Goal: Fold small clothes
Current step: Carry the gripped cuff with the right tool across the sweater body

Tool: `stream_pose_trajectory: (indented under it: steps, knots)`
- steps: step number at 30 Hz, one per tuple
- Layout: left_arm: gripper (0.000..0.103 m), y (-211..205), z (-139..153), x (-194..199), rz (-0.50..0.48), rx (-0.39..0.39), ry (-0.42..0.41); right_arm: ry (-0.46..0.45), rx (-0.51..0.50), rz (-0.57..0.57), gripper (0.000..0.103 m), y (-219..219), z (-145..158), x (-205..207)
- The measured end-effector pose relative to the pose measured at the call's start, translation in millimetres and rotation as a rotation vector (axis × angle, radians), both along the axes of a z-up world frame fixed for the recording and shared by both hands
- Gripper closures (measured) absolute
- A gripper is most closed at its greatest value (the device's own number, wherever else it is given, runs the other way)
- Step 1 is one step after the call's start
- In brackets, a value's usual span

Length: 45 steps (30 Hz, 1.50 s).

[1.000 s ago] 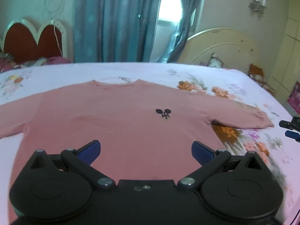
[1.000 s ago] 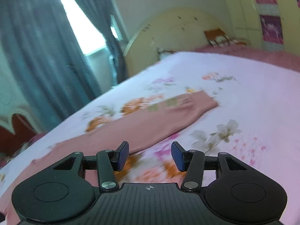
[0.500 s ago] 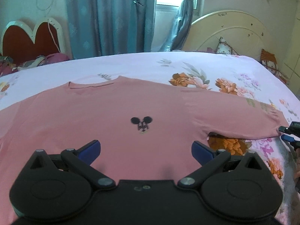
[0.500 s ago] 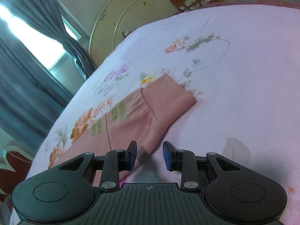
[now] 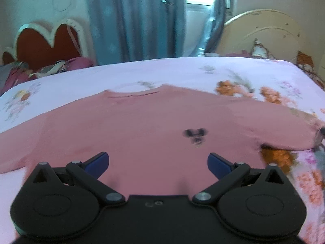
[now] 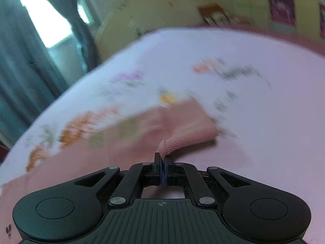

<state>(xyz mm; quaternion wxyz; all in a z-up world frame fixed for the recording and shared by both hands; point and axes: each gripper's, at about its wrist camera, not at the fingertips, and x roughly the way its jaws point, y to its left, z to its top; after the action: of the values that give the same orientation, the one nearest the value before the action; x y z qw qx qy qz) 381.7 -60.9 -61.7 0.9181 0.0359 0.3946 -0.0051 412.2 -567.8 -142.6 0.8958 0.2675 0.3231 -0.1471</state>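
Observation:
A small pink long-sleeved shirt (image 5: 142, 126) with a black mouse print (image 5: 195, 135) lies flat and front up on the bed. My left gripper (image 5: 158, 163) hovers over its lower hem, wide open with nothing between its blue pads. The shirt's right sleeve (image 6: 182, 122) stretches out to its ribbed cuff (image 6: 168, 145). My right gripper (image 6: 163, 161) is shut on the near edge of that cuff, which bunches up between the pads. In the left wrist view the right gripper's tip shows only as a blur at the sleeve end.
The bed has a pale pink floral sheet (image 5: 182, 73). A cream round headboard (image 5: 264, 32) and cushions stand at the far right. Blue curtains (image 5: 138, 20) and a window are behind. A red heart-shaped headboard (image 5: 48, 40) with bedding is at the far left.
My right gripper moved down to the sleeve cuff and shut on it. The left gripper shifted sideways over the shirt's hem and stayed open.

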Motion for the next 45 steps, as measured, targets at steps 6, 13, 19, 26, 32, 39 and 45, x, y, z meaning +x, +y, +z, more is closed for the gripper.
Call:
stream_pose_trajectory:
  steps: [6,13,19,26,32,39,45]
  knots:
    - [0.0,79,-17,1,0.06,-0.043,0.041,-0.078,-0.065,0.235,0.102,119,45,16]
    - [0.0,172,-22,-8,0.16,-0.16,0.034,-0.079,-0.108,0.541,0.102,299,54,39]
    - [0.001,236,-24,-32,0.206,-0.26,0.023,-0.075,-0.166,0.794,0.102,442,34,40]
    - [0.016,237,-27,-24,0.12,-0.328,0.007,-0.017,-0.257,0.888,0.088,488,-2,25]
    - [0.028,167,-36,20,-0.094,-0.304,0.021,-0.05,-0.188,0.774,0.054,420,13,2]
    - [0.03,36,-56,65,-0.41,0.108,-0.018,0.066,-0.139,0.544,0.072,314,4,-2]
    - [0.044,-6,-78,97,-0.462,0.301,-0.031,0.099,-0.074,0.486,0.088,270,-9,-3]
